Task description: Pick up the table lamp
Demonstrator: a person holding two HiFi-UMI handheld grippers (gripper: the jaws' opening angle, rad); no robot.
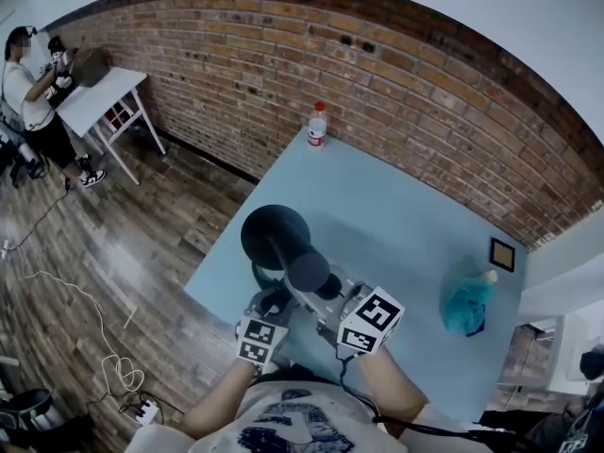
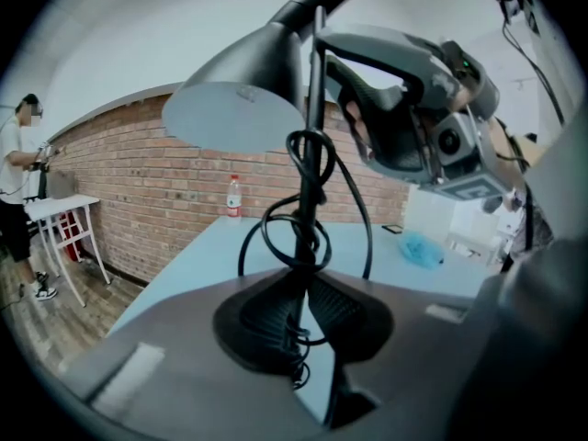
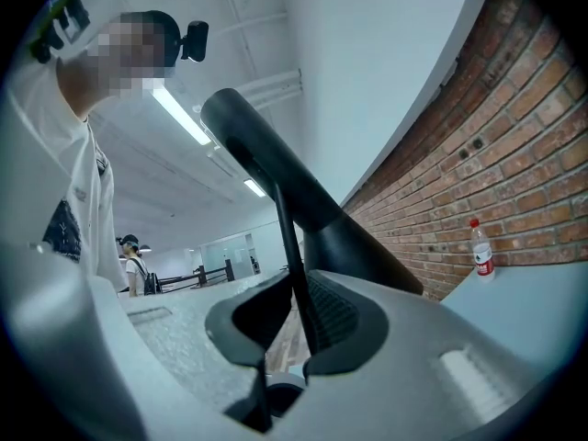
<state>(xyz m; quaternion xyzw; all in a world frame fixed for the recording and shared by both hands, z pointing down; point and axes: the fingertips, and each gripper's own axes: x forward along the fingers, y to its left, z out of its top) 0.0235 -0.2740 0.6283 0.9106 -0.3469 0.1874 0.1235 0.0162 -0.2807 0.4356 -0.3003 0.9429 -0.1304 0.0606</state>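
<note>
The black table lamp is held between both grippers over the near left part of the blue table [image 1: 396, 206]. Its round shade [image 1: 274, 237] faces down, and in the left gripper view the shade [image 2: 234, 108] shows its pale inside above the thin stem [image 2: 312, 200], with the black cord [image 2: 276, 232] looped round it. My left gripper [image 1: 274, 302] [image 2: 308, 329] is shut on the stem low down. My right gripper [image 1: 330, 295] [image 3: 299, 329] is shut on the thin rod [image 3: 292, 265] beside the lamp's thick black neck [image 3: 303, 191]. The lamp's base is hidden.
A water bottle [image 1: 317, 125] stands at the table's far edge by the brick wall [image 1: 396, 74]. A teal bag [image 1: 465, 300] and a small black square frame [image 1: 502, 253] lie at the right. Far left, a person stands at a white table [image 1: 99, 97]. Cables [image 1: 113, 366] lie on the wooden floor.
</note>
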